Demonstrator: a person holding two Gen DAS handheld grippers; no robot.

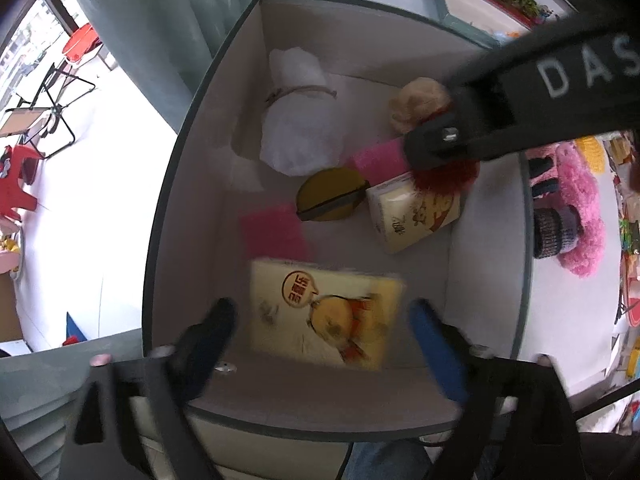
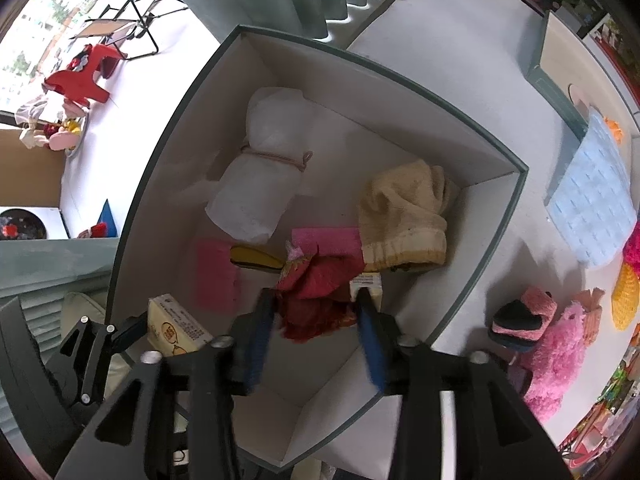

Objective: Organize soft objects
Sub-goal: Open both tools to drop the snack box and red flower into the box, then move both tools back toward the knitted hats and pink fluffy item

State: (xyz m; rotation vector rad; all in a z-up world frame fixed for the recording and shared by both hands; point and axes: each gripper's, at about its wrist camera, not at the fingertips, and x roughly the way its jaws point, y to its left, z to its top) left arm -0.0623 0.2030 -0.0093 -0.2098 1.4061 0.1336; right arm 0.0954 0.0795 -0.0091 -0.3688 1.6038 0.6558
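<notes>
A grey storage box (image 1: 160,200) holds a tied white bag (image 1: 296,120), a beige plush cloth (image 2: 404,208), a yellow round pouch (image 1: 332,196) and two pink sponges (image 1: 272,232). My left gripper (image 1: 322,336) points down into the box with its jaws wide open. A blurred yellow tissue pack (image 1: 324,312) lies between the fingers with a gap on each side. My right gripper (image 2: 316,336) stands open over a red fuzzy cloth (image 2: 316,296), which rests on a second tissue pack (image 1: 412,212). The right gripper (image 1: 460,136) also shows as a black body over that cloth.
On the white table right of the box lie a pink plush toy (image 2: 556,356), a dark knitted piece (image 1: 556,232) and a blue quilted cloth (image 2: 592,200). A red stool (image 1: 16,184) and a folding chair (image 1: 52,104) stand on the floor to the left.
</notes>
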